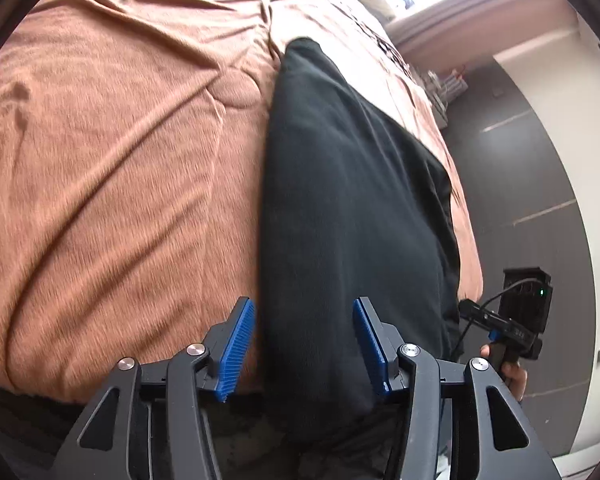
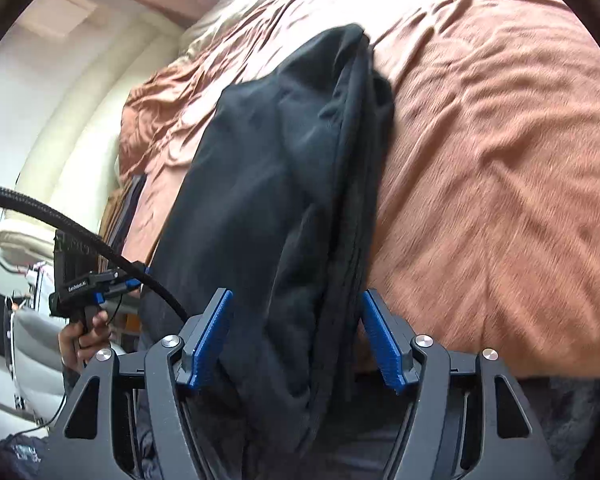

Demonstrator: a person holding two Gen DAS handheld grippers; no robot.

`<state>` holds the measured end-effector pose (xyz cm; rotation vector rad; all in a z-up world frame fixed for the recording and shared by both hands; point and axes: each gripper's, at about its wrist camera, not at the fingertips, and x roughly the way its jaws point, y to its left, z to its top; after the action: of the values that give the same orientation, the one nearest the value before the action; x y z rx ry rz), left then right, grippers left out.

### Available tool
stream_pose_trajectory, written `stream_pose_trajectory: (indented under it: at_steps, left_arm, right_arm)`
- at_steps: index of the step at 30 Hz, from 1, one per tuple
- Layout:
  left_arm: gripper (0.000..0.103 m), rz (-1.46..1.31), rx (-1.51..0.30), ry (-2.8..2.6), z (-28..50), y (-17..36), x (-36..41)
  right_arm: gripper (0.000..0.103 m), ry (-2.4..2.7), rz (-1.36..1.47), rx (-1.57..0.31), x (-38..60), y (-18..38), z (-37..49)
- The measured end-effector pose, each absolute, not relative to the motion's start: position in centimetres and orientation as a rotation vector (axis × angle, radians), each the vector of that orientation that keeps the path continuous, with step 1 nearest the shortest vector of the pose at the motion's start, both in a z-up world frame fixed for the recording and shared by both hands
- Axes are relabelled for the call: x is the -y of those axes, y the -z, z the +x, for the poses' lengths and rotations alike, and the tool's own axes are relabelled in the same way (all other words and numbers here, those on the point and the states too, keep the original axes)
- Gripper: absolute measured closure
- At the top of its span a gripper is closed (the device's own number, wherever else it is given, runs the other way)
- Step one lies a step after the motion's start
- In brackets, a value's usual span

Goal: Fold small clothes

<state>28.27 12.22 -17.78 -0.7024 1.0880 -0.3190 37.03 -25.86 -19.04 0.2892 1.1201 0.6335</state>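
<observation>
Black garment (image 1: 352, 200) lay on the bed, on a rust-brown bedspread (image 1: 120, 160); folded lengthwise into a long narrow strip, near end hanging off the bed's edge toward the person; far end tapered away up the bed.

Left tool (image 1: 304, 344) stood with blue pads (image 1: 238, 346) spread wide apart; gripping nothing; the garment's near end ran between the pads, not visibly touching either; left edge of the strip lay just beside the left-hand pad.

Right tool (image 2: 296, 340) likewise spread; holding nothing; the garment (image 2: 284, 200) passed between its pads (image 2: 212, 340), with the layered, seamed edge toward the right-hand pad; whether cloth touched that pad could not be told.

Key relation: the strip's long axis ran straight ahead of both tools, roughly in line with their fingers; both sat at the same near end, one on each side of the strip's width; neither was clearly nearer. The far end lay well apart from both.

Each view caught the other tool off to the side, gripped in a hand (image 2: 82, 334); a braided cable (image 2: 80, 236) trailed from the left one.

Judgement: the next fold is likely crosswise, near end carried up toward the far end; each tool would need to close on its own corner first; the dangling end may sag or slip if only one layer is pinched.
</observation>
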Motion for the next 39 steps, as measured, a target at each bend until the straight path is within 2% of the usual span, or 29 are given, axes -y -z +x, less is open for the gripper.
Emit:
stream_pose_trajectory:
  at_steps: [13,28,34,37,38,39]
  left_arm:
    - [0.05,-0.726,-1.092,0.307,35.5,19.2,-12.6]
    - [0.05,-0.72,-1.135,0.305,42.9,20.4,-12.6]
    - [0.05,-0.717,-1.142,0.294,45.3,20.5,-12.2]
    - [0.05,-0.715,-1.132,0.287,46.1,20.3,-12.0]
    - [0.052,-0.719,-1.13,0.283,46.3,20.4,-11.9]
    - [0.06,-0.717,-1.129,0.273,46.4,20.3,-11.9]
  right_arm:
    - [0.039,-0.612,0.341,-1.094,23.6,20.6,45.4]
    - [0.039,-0.598,0.406,-1.092,21.8,22.7,49.3]
    - [0.045,-0.606,0.443,-1.085,21.5,23.4,51.0]
    - [0.051,-0.606,0.443,-1.097,21.6,23.6,51.4]
    - [0.056,-0.604,0.44,-1.103,21.5,23.7,51.4]
    - [0.063,-0.6,0.435,-1.105,21.6,23.5,51.4]
